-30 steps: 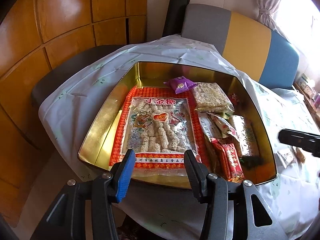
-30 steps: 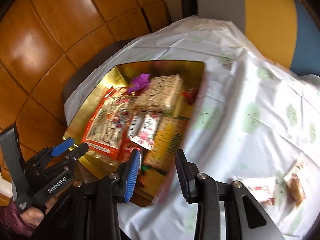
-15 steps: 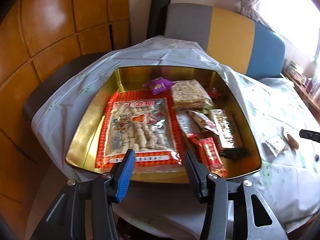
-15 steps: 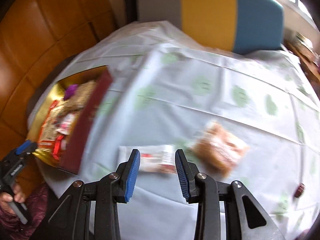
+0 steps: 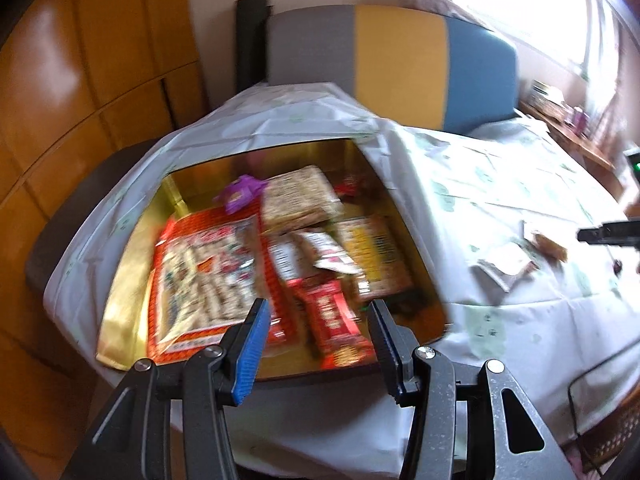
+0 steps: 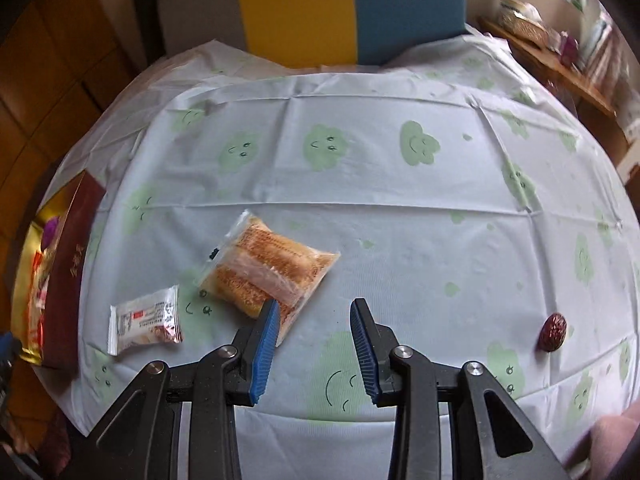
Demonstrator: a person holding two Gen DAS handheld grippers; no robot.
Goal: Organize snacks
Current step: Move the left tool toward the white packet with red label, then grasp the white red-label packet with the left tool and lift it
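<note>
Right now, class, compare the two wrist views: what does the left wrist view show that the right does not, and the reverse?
Only the left wrist view: the tin's contents laid open, with a large orange bag and red packet.
Only the right wrist view: a dark red date on the tablecloth.
Both: the clear biscuit pack, white sachet and striped chair.

left claw (image 5: pixel 318 334) hangs open above the snack-filled gold tin (image 5: pixel 120 308).

The shiny gold metal tin (image 5: pixel 132 280) holds glossy plastic snack packets (image 5: pixel 332 320), the tablecloth (image 6: pixel 360 184) looks smooth, and the wooden wall panels (image 5: pixel 80 80) shine.
</note>
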